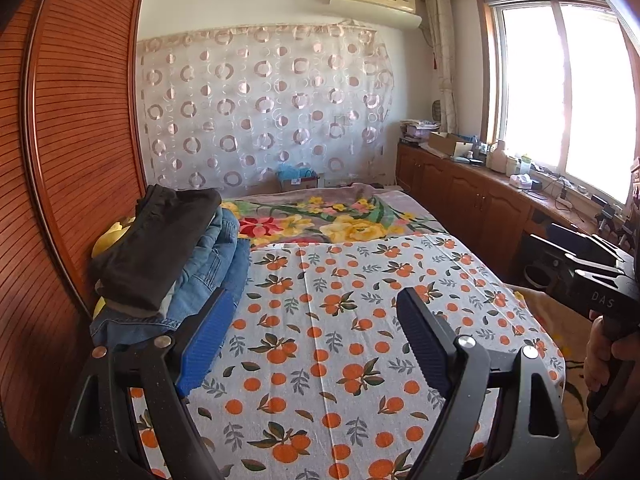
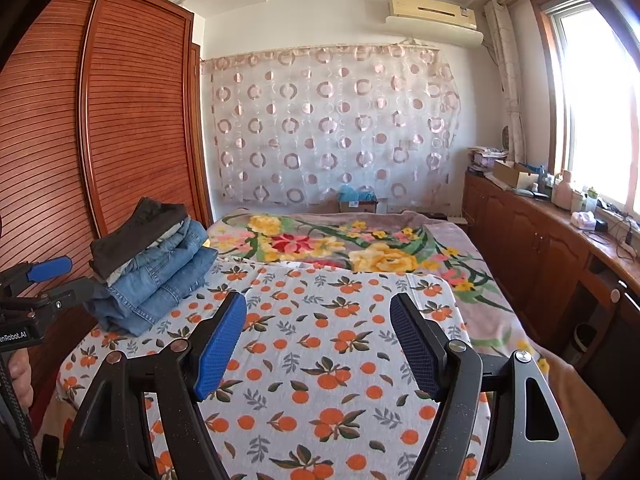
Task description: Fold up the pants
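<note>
Pants lie folded in a stack (image 2: pixel 150 264) at the left edge of the bed, hard by the reddish-brown slatted wooden wardrobe (image 2: pixel 132 112). We count several faded blue denim pairs (image 1: pixel 208 268) below and one dark grey-black pair (image 1: pixel 156 248) on top, its folded edge turned toward the far wall. A bit of yellow cloth (image 1: pixel 110 232) shows between the stack and the wardrobe. The stack rests on a white cotton sheet printed with oranges and green leaves (image 2: pixel 320 344), which covers the near part of the bed; beyond the sheet, farther from the wardrobe's near end, lies a grey blanket with big yellow and red flowers (image 2: pixel 340 248).

We hold the left gripper (image 1: pixel 316 312) above the sheet with its blue-padded fingers (image 1: pixel 208 336) spread wide and nothing between them; its left finger sits just in front of the denim in that view, though we cannot tell whether it touches. The right gripper (image 2: pixel 318 320) hovers over the sheet farther from the wardrobe, its jaws likewise wide apart and bare.

Across the bed from the wardrobe runs a low brown wooden cabinet (image 2: pixel 540 232) under a bright window (image 2: pixel 596 92). On the far wall hangs a sheer curtain with pink rings (image 2: pixel 328 128), with a cream air conditioner (image 2: pixel 434 12) above it.
</note>
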